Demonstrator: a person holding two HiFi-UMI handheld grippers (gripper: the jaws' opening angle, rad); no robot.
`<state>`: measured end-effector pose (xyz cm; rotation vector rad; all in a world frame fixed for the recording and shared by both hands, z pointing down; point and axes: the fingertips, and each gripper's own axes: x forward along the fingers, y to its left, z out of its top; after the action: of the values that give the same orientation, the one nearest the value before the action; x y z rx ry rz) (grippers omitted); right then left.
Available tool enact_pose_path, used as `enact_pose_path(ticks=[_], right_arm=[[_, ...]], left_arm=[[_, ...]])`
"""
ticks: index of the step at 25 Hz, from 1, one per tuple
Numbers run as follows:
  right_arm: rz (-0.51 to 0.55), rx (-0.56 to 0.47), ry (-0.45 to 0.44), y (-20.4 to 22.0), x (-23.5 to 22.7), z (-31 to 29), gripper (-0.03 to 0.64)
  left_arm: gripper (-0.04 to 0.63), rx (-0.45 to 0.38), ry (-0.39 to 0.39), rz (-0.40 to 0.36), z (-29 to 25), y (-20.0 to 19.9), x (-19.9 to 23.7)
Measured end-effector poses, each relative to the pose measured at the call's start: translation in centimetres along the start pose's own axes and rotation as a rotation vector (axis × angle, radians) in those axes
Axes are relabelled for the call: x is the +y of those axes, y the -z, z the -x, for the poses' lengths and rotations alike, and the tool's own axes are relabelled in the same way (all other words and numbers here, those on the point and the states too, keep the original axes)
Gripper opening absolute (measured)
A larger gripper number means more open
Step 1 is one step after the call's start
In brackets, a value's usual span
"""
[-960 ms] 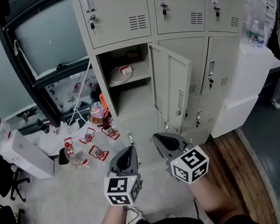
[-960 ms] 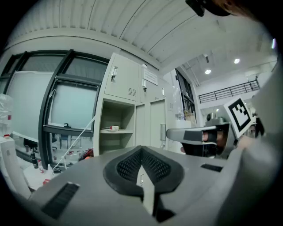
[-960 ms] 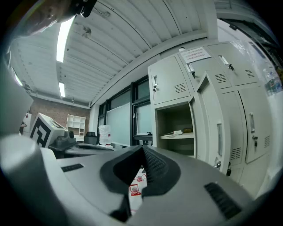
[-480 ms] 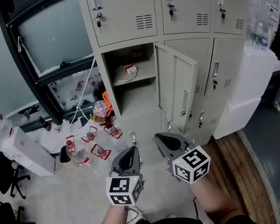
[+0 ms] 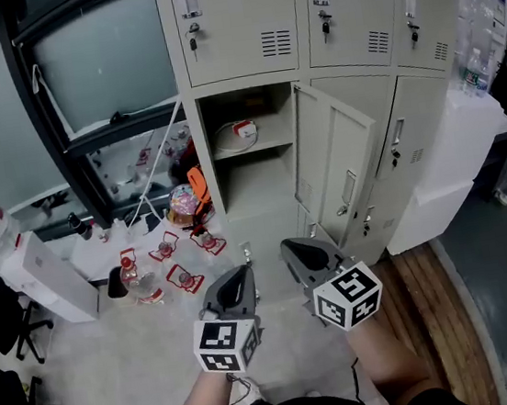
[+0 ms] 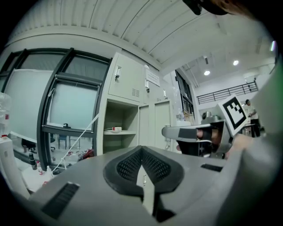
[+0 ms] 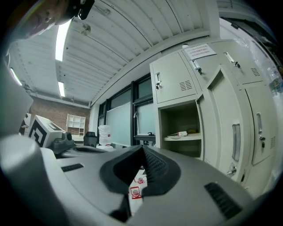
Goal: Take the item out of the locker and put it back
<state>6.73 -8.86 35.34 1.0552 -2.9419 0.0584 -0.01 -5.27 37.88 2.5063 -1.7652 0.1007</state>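
Nearest, the left gripper (image 5: 233, 288) and the right gripper (image 5: 301, 257) sit side by side just ahead of the person's forearms (image 5: 377, 366), both about level and aimed at the locker (image 5: 239, 23); neither has shifted in the head view over the last second. Each gripper's own view shows its ribbed pads pressed together with nothing between them, so both jaws are closed and empty. Beyond them on the floor (image 5: 118, 372), to the left, lies a scatter of small bottles (image 5: 169, 264) with red labels, well apart from the grippers. What has changed is the framing: the locker has slid a little to the right and sits slightly larger in the head view than a second ago, which I read as the person stepping or turning to face the open compartment. Its door (image 5: 342, 171) stands swung out to the right, leaving the opening free. The item (image 5: 234, 136), a pale coil with a small red-and-white piece, lies on the shelf (image 5: 251, 149) inside, far from both grippers and untouched. So the taking-out has not begun; this looks like the approach, and one pair of jaws will need to open before reaching in
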Motion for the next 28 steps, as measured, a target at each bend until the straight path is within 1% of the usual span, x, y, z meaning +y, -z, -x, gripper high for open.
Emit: enact_pose_path(ticks=[9,23,28], right_arm=[[-0.009,0.014,0.047,-0.2,-0.1,-4.5,0.000],[-0.033,0.031,0.141,0.3,0.0,-12.5,0.000],[-0.039,0.027,0.177,0.2,0.1,-14.8,0.000]], left_arm=[[0.003,0.008,0.041,0.009,-1.3,-0.2,4.3],[0.003,0.024,0.147,0.006,-3.4,0.4,11.2],[0.003,0.022,0.188,0.016,-3.6,0.3,13.2]])
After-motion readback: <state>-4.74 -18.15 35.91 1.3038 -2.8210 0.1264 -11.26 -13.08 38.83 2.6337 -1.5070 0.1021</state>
